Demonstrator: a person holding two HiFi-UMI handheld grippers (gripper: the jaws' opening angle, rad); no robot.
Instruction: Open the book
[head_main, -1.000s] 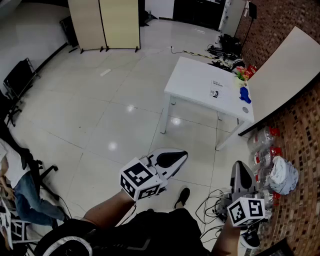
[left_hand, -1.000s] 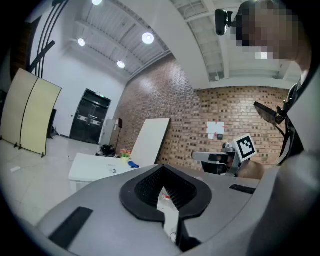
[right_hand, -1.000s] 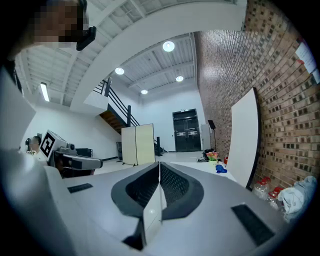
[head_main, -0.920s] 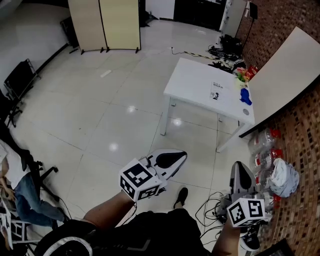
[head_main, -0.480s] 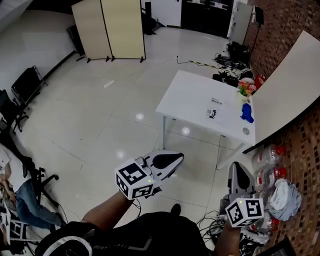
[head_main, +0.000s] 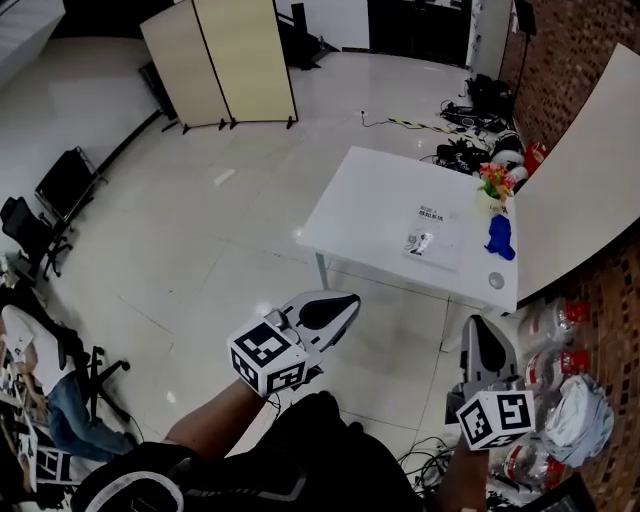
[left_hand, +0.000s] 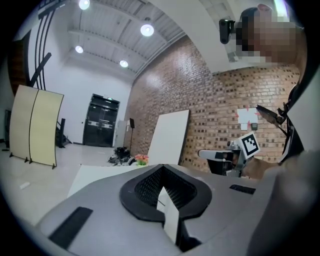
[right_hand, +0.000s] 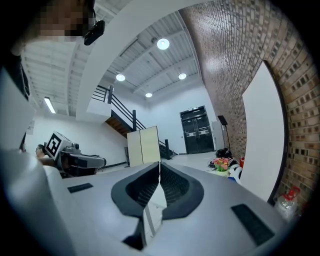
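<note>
Glossy floor (head_main: 200, 240), white table (head_main: 370, 215), brick wall (head_main: 560, 50); left gripper (head_main: 348, 299), right gripper (head_main: 480, 326) pressed together, empty

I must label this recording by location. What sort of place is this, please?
Probably a large studio or workshop hall, not a home: a bare brick wall, a high ceiling with round lamps, and a folding screen standing on a glossy tiled floor.

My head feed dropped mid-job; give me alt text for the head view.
The left gripper and right gripper are shut and empty, held over the floor short of a white table. On it lie a book, a blue object and flowers.
</note>
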